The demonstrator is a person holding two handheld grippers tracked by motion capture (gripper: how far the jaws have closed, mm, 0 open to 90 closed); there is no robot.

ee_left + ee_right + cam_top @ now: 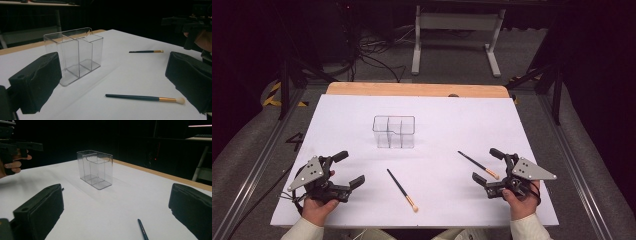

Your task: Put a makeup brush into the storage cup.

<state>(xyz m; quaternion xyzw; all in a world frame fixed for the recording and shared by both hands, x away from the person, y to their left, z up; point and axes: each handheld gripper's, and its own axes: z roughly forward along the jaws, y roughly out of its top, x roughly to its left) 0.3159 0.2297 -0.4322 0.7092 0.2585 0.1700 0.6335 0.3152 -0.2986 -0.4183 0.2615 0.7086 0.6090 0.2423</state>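
Note:
A clear plastic organizer [394, 131] with several compartments stands upright on the white table cover [437, 125], a little back of centre. One dark-handled makeup brush [402, 189] lies front centre with its pale bristles toward me. A second brush [478, 165] lies at the right. Its bristle end sits between the jaws of my right gripper [487, 165], which stands open and touches nothing. At the front left my left gripper [349, 169] is open and empty. In the left gripper view the organizer [75, 53] and the centre brush [140, 98] lie ahead. The right gripper view has the organizer [95, 168] and a brush handle [142, 230].
The table's wooden back edge [417, 90] shows past the white cover. A white metal stand [457, 30] and loose cables [372, 55] are on the floor behind. Metal rails [257, 165] run along both sides of the table.

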